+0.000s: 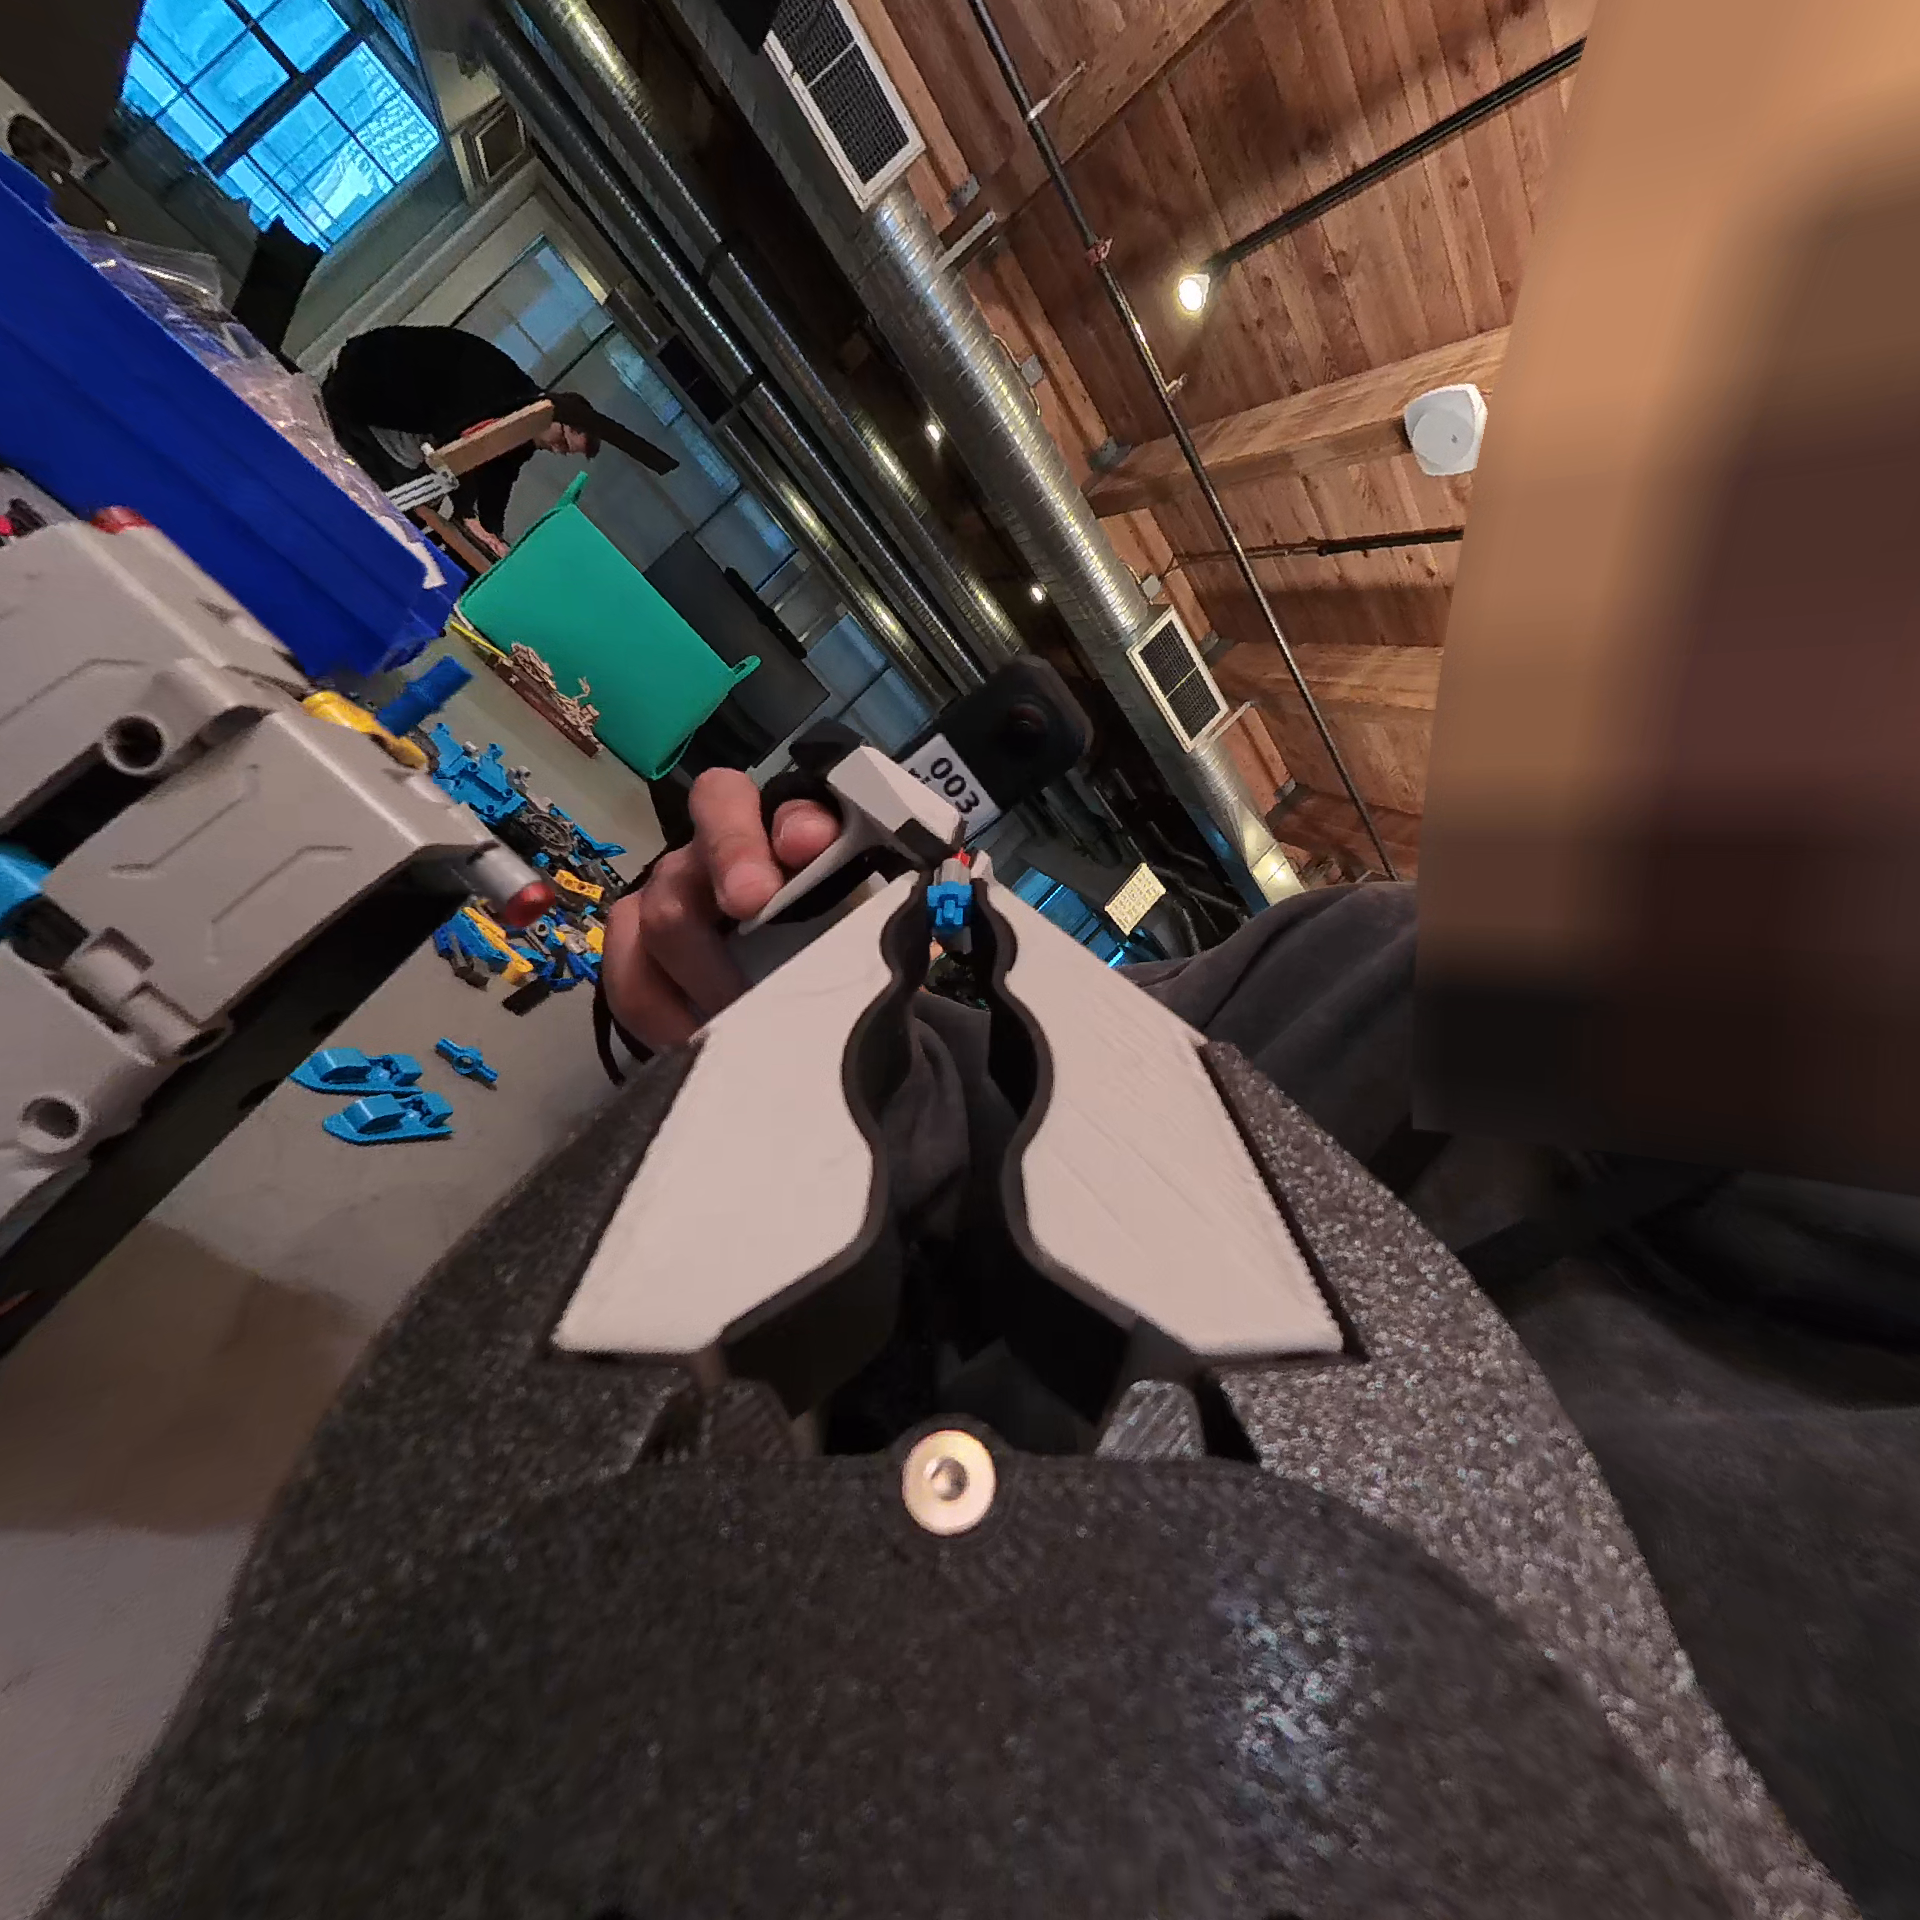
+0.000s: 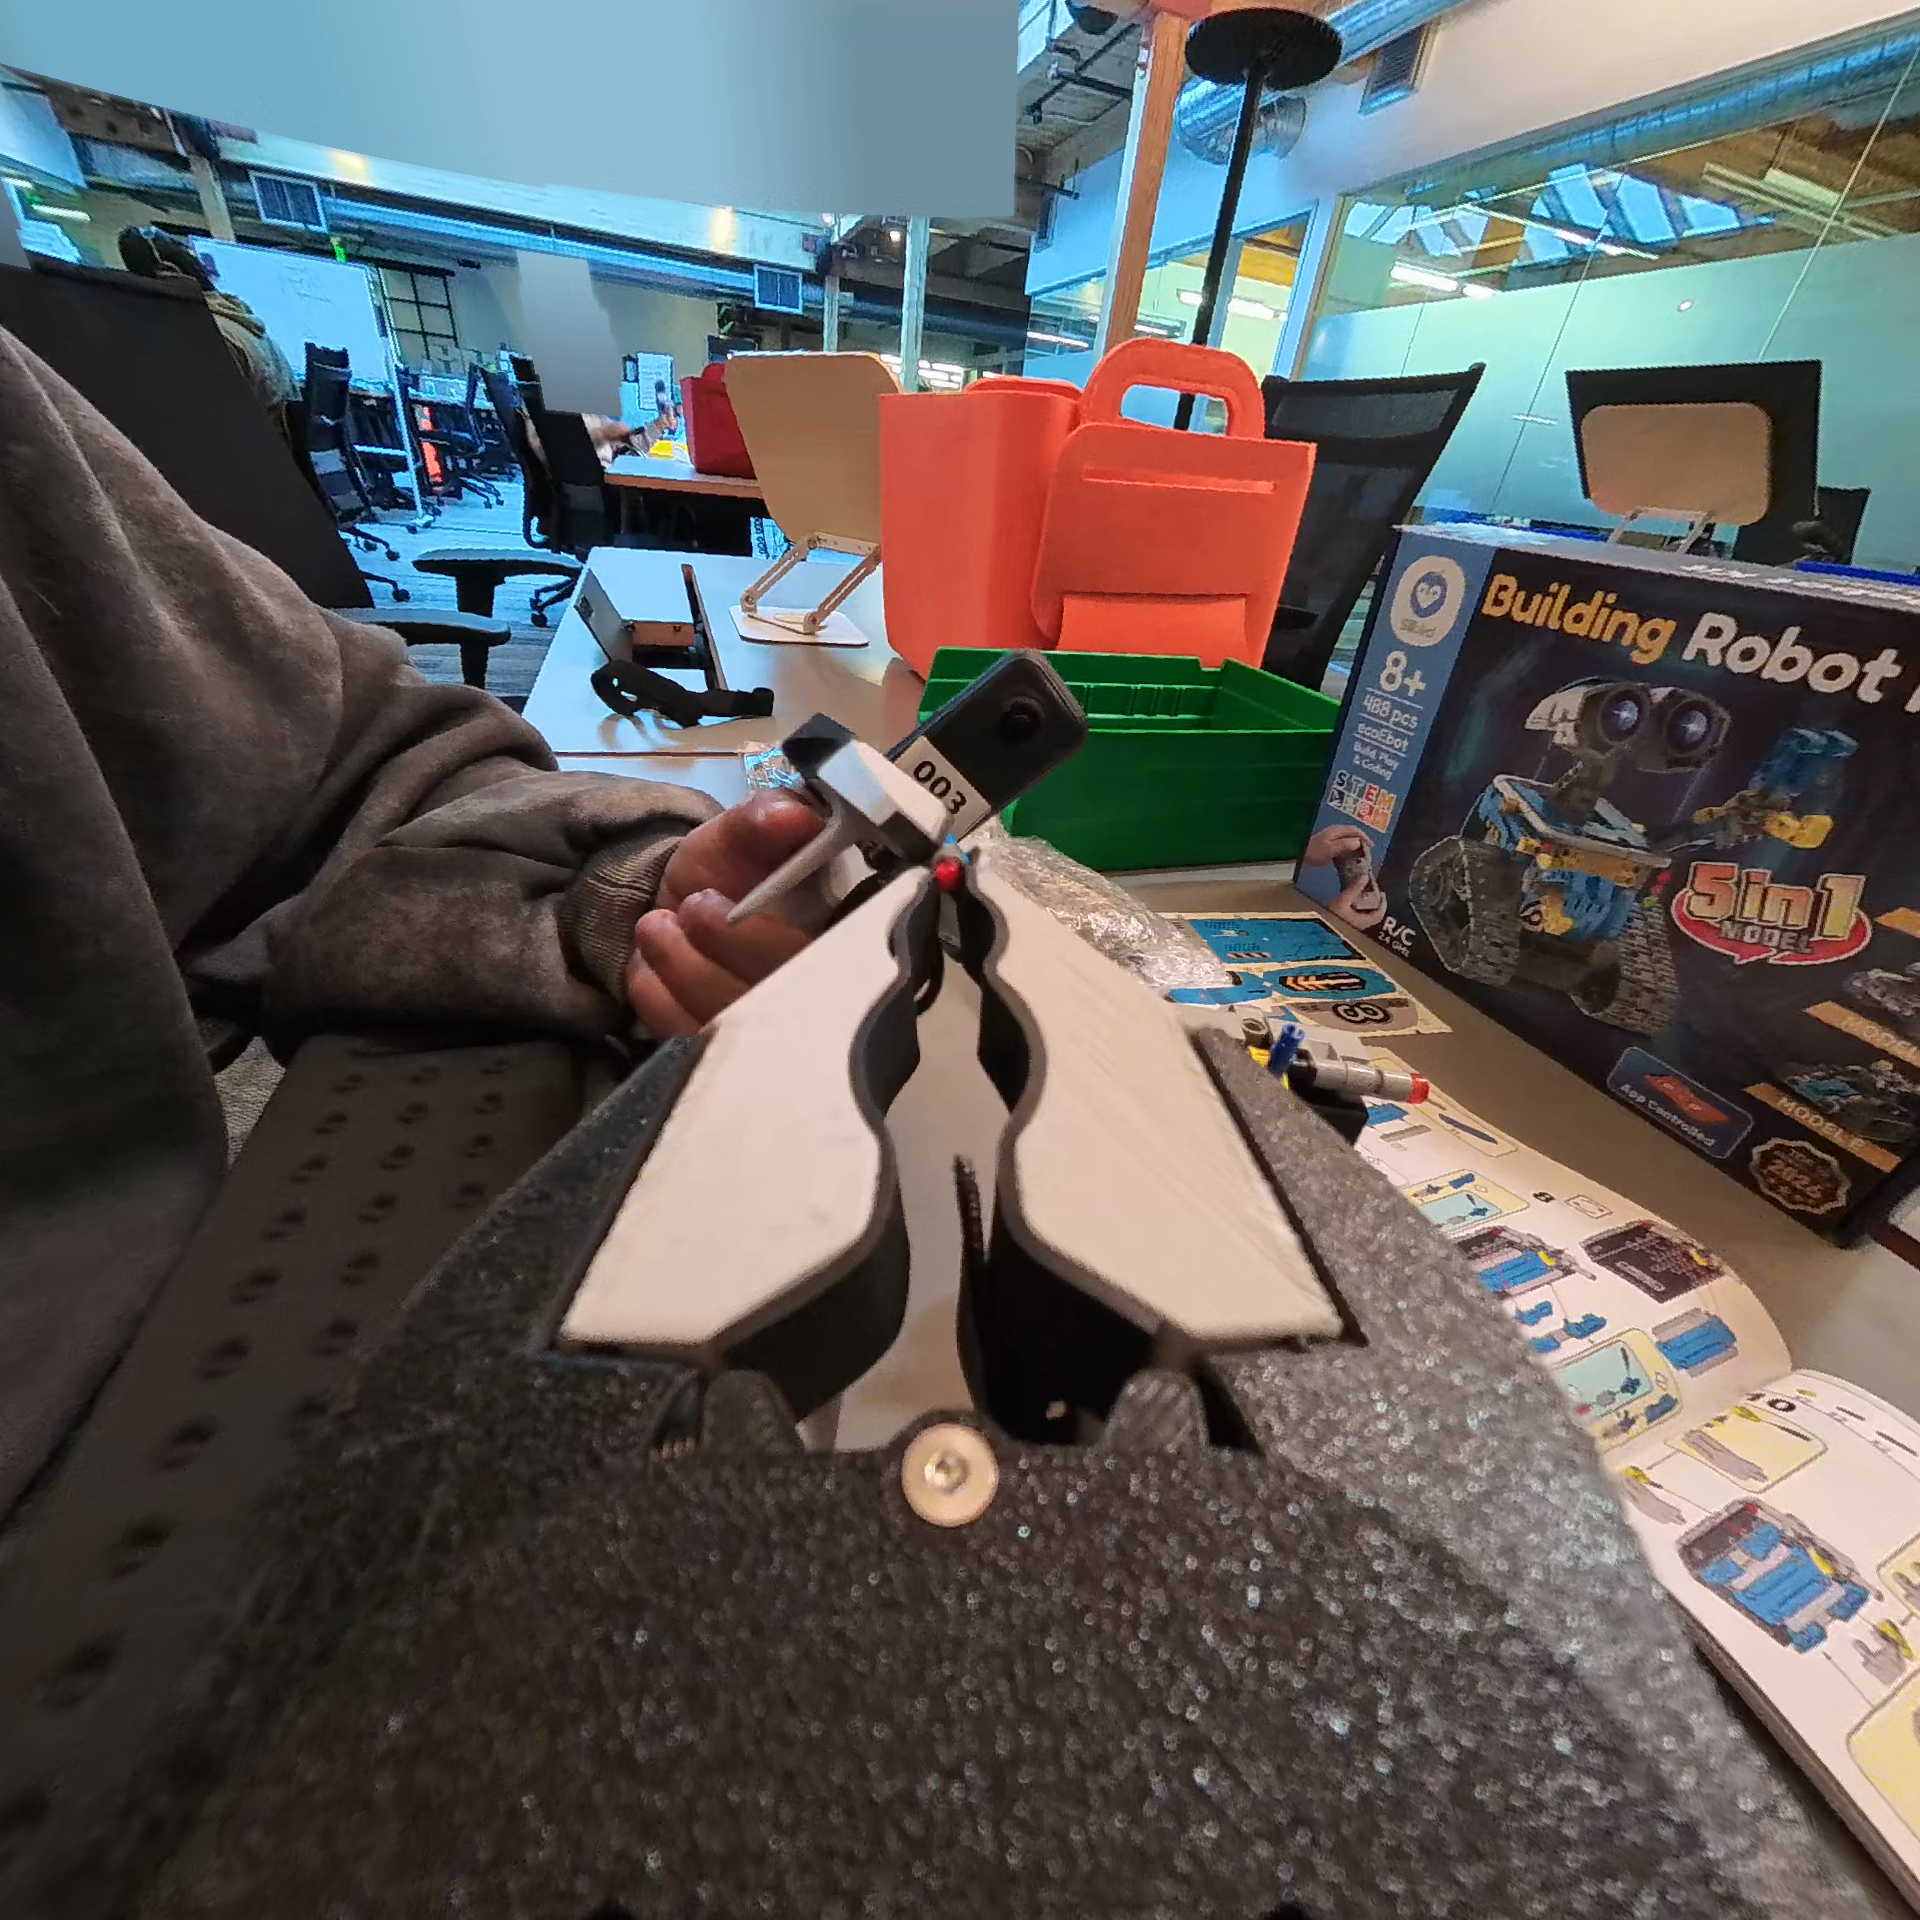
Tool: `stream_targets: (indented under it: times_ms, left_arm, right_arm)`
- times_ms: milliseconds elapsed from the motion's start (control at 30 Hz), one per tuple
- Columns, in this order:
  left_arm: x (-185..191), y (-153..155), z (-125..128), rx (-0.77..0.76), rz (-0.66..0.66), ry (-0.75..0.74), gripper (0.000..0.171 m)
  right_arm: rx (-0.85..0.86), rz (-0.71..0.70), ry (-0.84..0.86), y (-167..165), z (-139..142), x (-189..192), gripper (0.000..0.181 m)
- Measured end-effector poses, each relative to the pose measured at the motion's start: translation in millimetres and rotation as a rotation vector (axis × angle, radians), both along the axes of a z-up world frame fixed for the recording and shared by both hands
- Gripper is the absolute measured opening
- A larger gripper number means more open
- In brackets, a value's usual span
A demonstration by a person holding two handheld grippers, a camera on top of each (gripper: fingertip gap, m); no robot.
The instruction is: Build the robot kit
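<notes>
Blue connector piece [image 1: 948, 906] is sitting pinched between the tips of the left gripper [image 1: 951, 902], held up in the air in front of a grey-sleeved torso. Left jaws are closing down to a narrow slit at the tips and pressing on both sides of the piece; farther back the wavy inner edges are gaping apart. A red-tipped bit [image 1: 964, 860] is poking out just above the blue piece.

Right gripper [image 2: 951, 878] is meeting the other one tip to tip, its jaws nearly together around a small red-and-blue part [image 2: 948, 871]. Whether that part is the same blue piece is hard to tell, since it is tiny and mostly hiding behind the fingertips.

A hand [image 2: 717, 914] is squeezing the far gripper's trigger in the right wrist view. On the table [image 2: 1226, 894] a green tray [image 2: 1174, 769], a robot kit box [image 2: 1662, 831] cut off at the right edge and an open instruction booklet [image 2: 1621, 1340] are lying nearby. Loose blue parts [image 1: 384, 1096] are lying beside a grey model [image 1: 208, 831], only partly in frame.
</notes>
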State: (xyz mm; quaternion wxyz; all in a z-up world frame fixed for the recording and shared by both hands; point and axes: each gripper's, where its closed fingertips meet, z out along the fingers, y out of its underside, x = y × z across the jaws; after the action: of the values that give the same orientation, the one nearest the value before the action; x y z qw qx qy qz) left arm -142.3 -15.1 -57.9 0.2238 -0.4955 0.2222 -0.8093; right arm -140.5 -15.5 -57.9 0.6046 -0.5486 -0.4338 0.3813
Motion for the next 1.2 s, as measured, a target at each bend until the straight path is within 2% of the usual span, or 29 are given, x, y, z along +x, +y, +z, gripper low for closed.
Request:
stream_targets:
  times_ms: [333, 533, 567, 700, 800, 1033, 1200]
  left_arm:
    - [0.8, -0.6, -0.7, -0.082, -0.053, -0.021, 0.006]
    - [2.3, 2.0, -4.8, -0.147, -0.082, -0.019, 0.006]
    - [2.3, 3.6, -6.0, -0.148, -0.074, -0.015, 0.006]
    - [1.6, 2.9, -3.1, -0.031, 0.004, 0.006, 0.005]
    - [0.5, 3.1, -0.6, 0.023, 0.049, 0.006, 0.006]
    - [1.4, 4.6, -3.6, 0.049, 0.077, 0.026, 0.006]
    - [1.6, 5.5, -4.3, 0.010, 0.055, 0.021, 0.005]
  right_arm:
    - [0.069, -0.026, -0.029, -1.7, -0.9, 0.3, 0.003]
    - [0.210, -0.105, -0.114, 0.4, -3.9, 1.5, 0.003]
    - [0.198, -0.112, -0.120, 2.1, -5.1, 1.7, 0.004]
    - [-0.035, -0.013, 0.007, 1.6, -2.6, 1.0, 0.003]
    - [-0.124, 0.017, 0.057, 2.3, -0.8, 0.0, 0.003]
    - [-0.164, 0.009, 0.082, 4.4, -4.6, 0.9, 0.003]
    - [-0.143, -0.009, 0.068, 5.7, -5.7, 1.2, 0.003]
